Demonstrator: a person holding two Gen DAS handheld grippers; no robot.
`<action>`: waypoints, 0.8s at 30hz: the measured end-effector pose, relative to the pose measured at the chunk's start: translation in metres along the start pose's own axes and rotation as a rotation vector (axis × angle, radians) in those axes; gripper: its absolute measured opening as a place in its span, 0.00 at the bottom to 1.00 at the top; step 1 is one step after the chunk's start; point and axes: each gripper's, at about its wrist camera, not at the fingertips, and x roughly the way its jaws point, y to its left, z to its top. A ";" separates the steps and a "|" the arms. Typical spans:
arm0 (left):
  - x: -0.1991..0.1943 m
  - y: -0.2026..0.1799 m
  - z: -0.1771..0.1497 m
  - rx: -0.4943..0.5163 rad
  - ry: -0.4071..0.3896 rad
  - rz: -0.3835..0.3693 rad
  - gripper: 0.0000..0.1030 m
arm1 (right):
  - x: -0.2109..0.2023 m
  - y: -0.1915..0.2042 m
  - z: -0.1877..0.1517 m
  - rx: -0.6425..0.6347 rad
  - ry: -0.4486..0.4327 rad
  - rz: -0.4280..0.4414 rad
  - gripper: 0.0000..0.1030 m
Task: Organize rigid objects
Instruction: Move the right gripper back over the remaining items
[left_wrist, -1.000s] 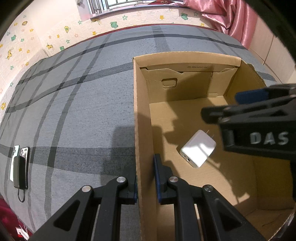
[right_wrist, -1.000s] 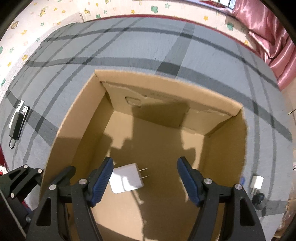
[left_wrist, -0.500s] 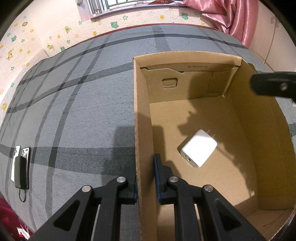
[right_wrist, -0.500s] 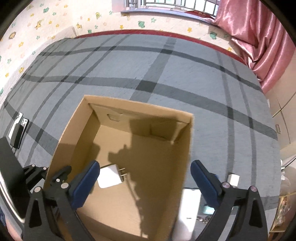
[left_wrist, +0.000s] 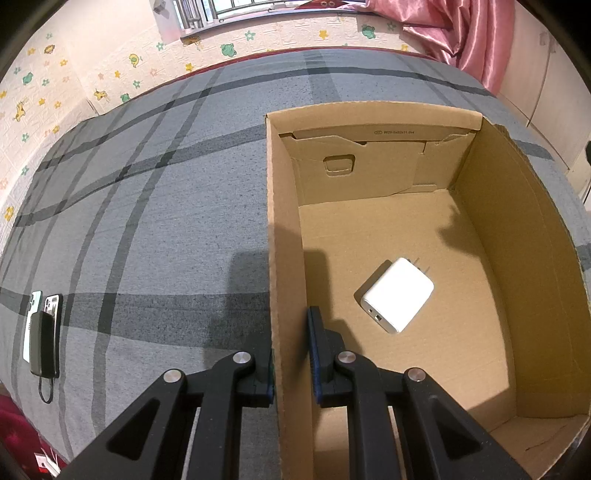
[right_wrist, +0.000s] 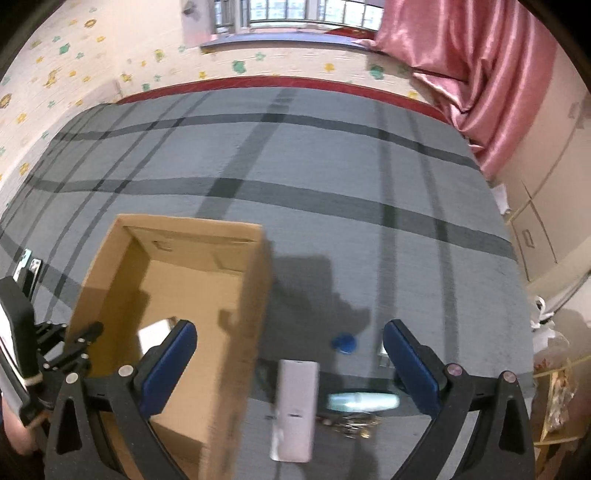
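An open cardboard box (left_wrist: 524, 236) (right_wrist: 255, 295) sits on the grey plaid bedspread. A white plug charger (left_wrist: 398, 295) lies flat on its floor, also glimpsed as a pale shape (right_wrist: 157, 332) in the blurred right wrist view. My left gripper (left_wrist: 291, 360) is shut on the box's left wall, one pad outside and one inside. My right gripper (right_wrist: 290, 349) is open wide with nothing between its fingers, above the bedspread to the right of the box. Below it lie a white remote (right_wrist: 295, 406), a blue round cap (right_wrist: 344, 343) and a pale green tube (right_wrist: 364, 400).
Two phones and a black power bank (left_wrist: 42, 338) with a cable lie at the bedspread's left edge. A small white item (right_wrist: 384, 354) sits by the right finger, and keys (right_wrist: 354, 428) lie near the tube. A pink curtain (right_wrist: 480, 74) hangs at the back right.
My right gripper left the box, rose and swung to the right, jaws spreading wider; the remote, cap and tube came into its view. The charger stays on the box floor. The left gripper kept still.
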 end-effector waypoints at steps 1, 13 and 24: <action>0.000 0.000 0.000 0.000 0.000 0.000 0.14 | -0.001 -0.006 -0.001 0.006 0.000 -0.004 1.00; 0.000 0.000 0.000 0.003 0.001 0.005 0.14 | 0.015 -0.082 -0.027 0.119 0.031 -0.077 1.00; 0.000 -0.001 0.000 0.008 0.001 0.011 0.14 | 0.060 -0.128 -0.059 0.209 0.094 -0.108 1.00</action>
